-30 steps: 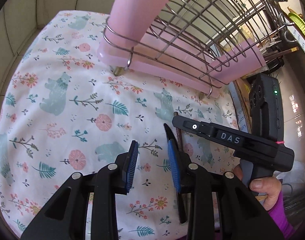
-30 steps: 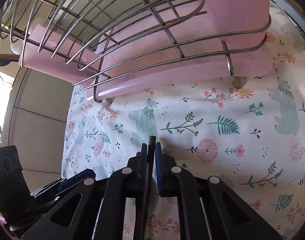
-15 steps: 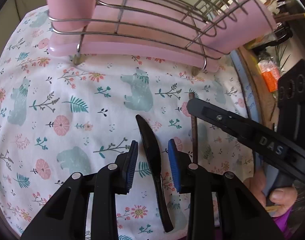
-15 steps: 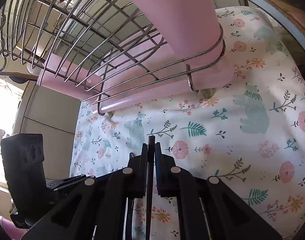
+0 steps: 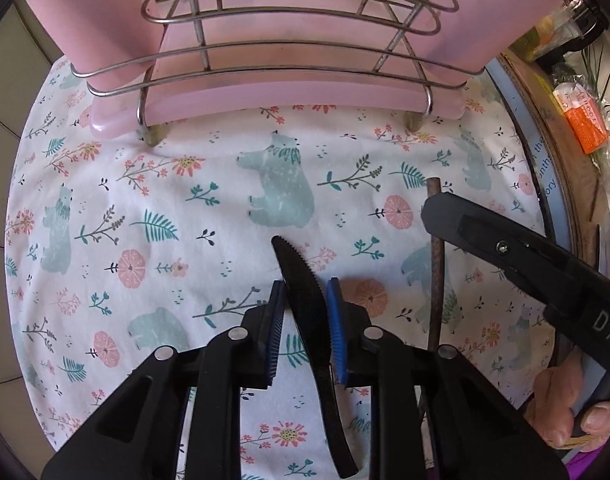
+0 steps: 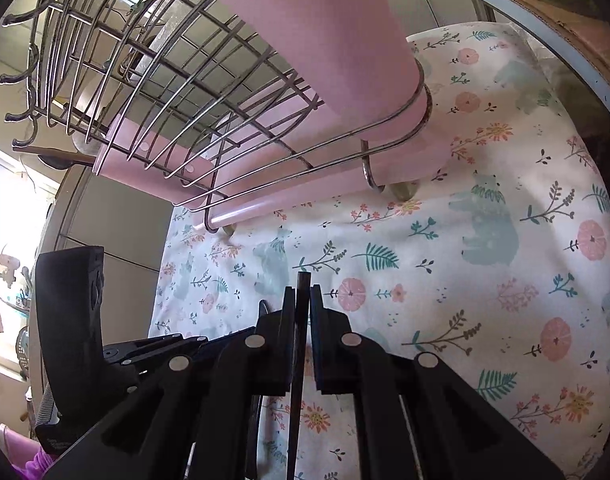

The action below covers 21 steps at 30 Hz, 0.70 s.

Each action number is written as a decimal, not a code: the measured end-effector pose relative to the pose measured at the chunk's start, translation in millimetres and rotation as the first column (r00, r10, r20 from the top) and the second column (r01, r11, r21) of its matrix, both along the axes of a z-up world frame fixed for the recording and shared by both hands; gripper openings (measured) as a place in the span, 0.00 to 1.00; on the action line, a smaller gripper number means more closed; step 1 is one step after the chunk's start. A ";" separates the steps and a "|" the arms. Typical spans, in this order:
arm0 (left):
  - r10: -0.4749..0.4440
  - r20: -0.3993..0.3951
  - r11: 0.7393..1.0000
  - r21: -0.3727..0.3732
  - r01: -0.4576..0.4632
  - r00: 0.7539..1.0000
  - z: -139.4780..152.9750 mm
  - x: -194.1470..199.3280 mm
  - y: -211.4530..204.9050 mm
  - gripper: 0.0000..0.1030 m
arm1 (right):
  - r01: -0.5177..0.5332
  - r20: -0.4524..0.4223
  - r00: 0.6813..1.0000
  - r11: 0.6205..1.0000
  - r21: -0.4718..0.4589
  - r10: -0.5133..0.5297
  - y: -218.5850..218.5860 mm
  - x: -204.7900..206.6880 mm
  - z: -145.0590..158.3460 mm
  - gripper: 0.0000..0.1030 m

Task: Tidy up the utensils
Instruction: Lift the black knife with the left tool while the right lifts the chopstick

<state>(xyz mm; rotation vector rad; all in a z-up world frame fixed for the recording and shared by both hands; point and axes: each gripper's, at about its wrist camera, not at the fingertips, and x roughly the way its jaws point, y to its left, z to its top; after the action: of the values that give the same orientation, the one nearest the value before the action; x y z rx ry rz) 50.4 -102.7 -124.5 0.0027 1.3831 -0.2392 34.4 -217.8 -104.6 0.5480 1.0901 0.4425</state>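
Observation:
A black serrated knife (image 5: 295,268) lies flat on the flowered cloth (image 5: 165,208), its tip toward the rack. My left gripper (image 5: 306,283) points down over it. Its jaws are closing, with the blade between the blue pads (image 5: 279,312); a thin gap still shows on each side. My right gripper (image 6: 303,300) is shut on a thin dark chopstick (image 6: 302,292) that sticks out past its tips. In the left wrist view that chopstick (image 5: 433,200) pokes out from the right gripper (image 5: 457,220) to the right of the knife.
A wire dish rack (image 5: 289,46) on a pink drip tray (image 5: 305,96) stands at the far side of the cloth. In the right wrist view the rack (image 6: 209,112) looms close above. The table's rim (image 5: 545,184) and an orange packet (image 5: 585,120) lie right. A person's hand (image 5: 561,420) holds the right gripper.
My left gripper moved over the knife, which now lies between its pads, and the jaws have narrowed. The right gripper drew back slightly from the rack with the chopstick.

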 end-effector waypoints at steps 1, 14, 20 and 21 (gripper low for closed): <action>0.005 0.001 1.000 -0.006 -0.005 1.000 -0.1 0.1 0.2 0.19 | 0.000 0.003 1.000 1.000 0.001 0.000 -1.2 -1.0 1.0 0.07; 0.004 0.087 0.997 -0.083 0.003 0.996 28.1 -22.8 18.7 0.17 | 0.003 0.060 0.998 0.999 -0.032 -0.001 2.8 -9.5 16.1 0.07; 0.007 0.148 0.996 -0.086 0.006 0.989 42.5 -28.1 26.4 0.17 | 0.008 0.083 0.997 0.999 -0.046 -0.004 4.4 -14.5 23.5 0.07; 0.008 0.156 0.996 -0.087 0.006 0.988 46.0 -27.7 33.6 0.17 | 0.008 0.085 0.996 0.999 -0.048 -0.004 5.1 -15.0 24.5 0.07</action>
<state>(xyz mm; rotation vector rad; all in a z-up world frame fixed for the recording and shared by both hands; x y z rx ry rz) 22.7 -69.1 -78.5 -0.0509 1.2160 -0.2925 19.4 -212.7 -80.1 0.4851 1.0153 0.4297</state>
